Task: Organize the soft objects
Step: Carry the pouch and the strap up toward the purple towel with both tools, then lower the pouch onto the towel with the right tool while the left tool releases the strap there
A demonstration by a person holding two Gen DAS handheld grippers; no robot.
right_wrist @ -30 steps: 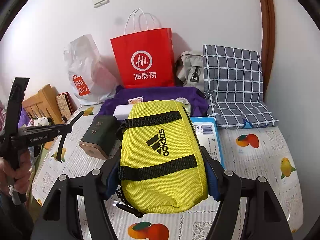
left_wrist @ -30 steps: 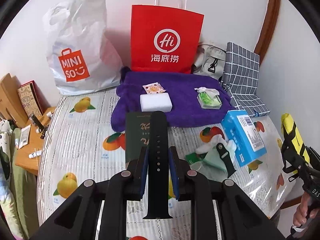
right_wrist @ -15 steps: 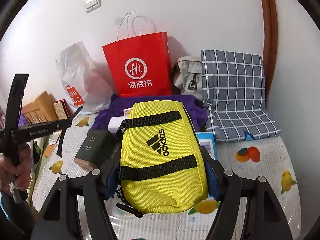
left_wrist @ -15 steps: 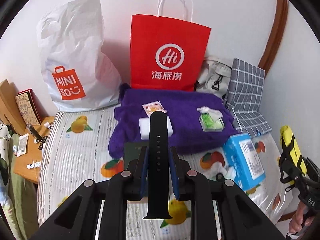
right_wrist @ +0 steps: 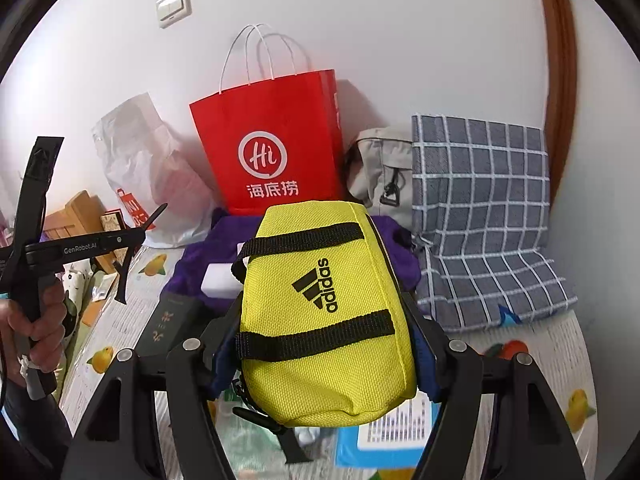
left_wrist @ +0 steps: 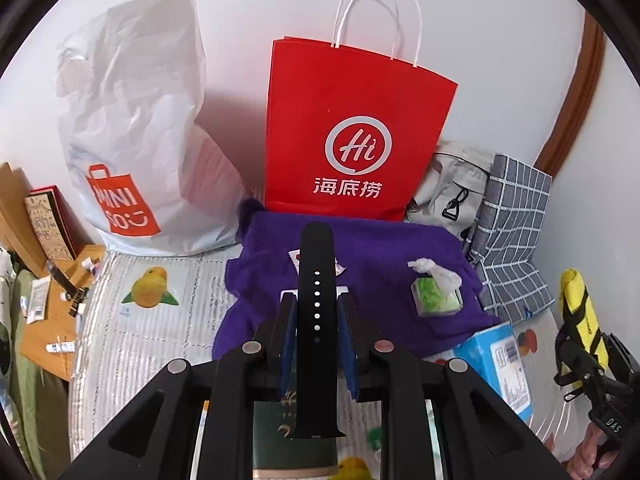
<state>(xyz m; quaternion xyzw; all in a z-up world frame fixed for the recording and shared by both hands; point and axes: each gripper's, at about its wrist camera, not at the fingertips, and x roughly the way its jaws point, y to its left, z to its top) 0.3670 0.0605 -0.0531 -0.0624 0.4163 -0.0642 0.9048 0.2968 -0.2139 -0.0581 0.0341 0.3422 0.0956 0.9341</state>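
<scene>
Strap (left_wrist: 317, 312) stays clamped in left gripper (left_wrist: 317, 334), pouch (right_wrist: 326, 320) in right gripper (right_wrist: 326, 354); red bag (left_wrist: 356, 128) looms larger, mid-frame.

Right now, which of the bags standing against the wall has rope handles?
The red paper bag, in the middle. The white plastic Miniso bag left of it has none showing, and the grey bag only a buckle.

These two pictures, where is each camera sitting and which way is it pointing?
Left wrist view: sits on the left gripper, looking forward and down over the bed; it grips a black strap; a hand shows at the right edge.
Right wrist view: sits on the right gripper, which grips a yellow pouch; a hand holds the other gripper, left.
Shared: red paper bag, purple blanket.
</scene>
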